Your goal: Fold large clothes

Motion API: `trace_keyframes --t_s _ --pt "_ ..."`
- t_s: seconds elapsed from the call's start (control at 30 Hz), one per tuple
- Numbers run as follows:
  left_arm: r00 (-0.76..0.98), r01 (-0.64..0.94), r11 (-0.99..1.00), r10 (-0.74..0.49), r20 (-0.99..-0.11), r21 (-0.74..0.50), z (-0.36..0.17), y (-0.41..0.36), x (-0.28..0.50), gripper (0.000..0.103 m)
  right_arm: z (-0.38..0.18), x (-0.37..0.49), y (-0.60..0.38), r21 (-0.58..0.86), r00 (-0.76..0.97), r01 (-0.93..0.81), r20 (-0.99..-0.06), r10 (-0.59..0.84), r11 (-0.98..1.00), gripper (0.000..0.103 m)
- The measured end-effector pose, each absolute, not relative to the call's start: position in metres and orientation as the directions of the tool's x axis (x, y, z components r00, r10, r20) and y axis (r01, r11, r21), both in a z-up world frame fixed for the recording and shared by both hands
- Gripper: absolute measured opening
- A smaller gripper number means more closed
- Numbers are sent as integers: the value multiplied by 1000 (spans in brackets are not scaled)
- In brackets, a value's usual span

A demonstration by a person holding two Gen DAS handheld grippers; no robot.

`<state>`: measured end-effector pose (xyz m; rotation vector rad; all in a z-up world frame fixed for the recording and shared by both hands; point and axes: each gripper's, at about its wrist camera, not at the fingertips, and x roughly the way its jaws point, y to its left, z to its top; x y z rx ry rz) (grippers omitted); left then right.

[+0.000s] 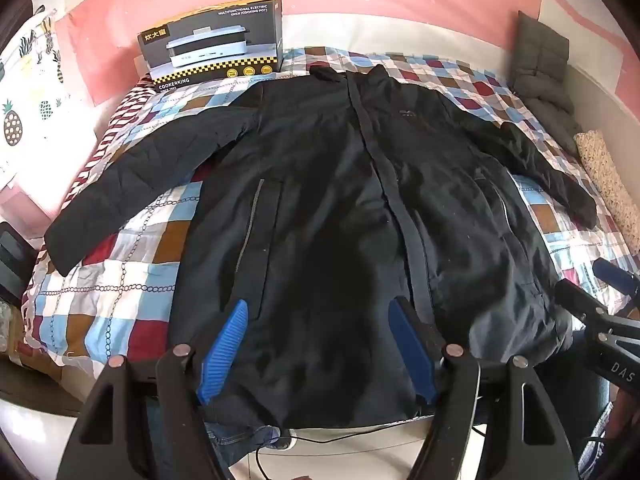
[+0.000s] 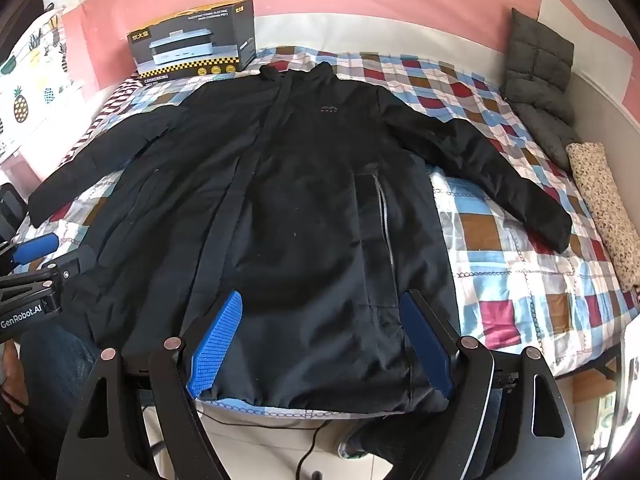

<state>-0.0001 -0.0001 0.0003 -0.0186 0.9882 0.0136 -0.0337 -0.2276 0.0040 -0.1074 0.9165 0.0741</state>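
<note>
A long black padded coat lies flat and face up on the checked bedspread, collar toward the far wall, both sleeves spread outward. Its left sleeve reaches toward the left bed edge and its right sleeve angles down to the right. My left gripper hovers open above the coat's lower hem, blue pads wide apart with nothing between them. My right gripper hangs open over the hem as well, nothing pinched. Each gripper shows at the edge of the other's view: right gripper, left gripper.
A cooker box stands at the head of the bed. A grey quilted cushion and a speckled roll lie along the right side. A cable runs on the tiled floor below the bed edge.
</note>
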Motion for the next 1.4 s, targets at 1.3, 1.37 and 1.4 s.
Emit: trace_keyframes --t_s 1.3,1.37,1.4 --pt "546 -31 1000 20 -837 4 7 12 -12 75 12 -43 -226 -28 621 -127 -781 57 992 81" --pt "547 -31 1000 21 -837 5 7 12 -12 75 12 -43 -226 -27 620 -127 -782 58 992 81" --pt "546 -32 999 21 -837 4 7 12 -12 75 12 -42 -226 -26 620 -127 -783 58 992 81"
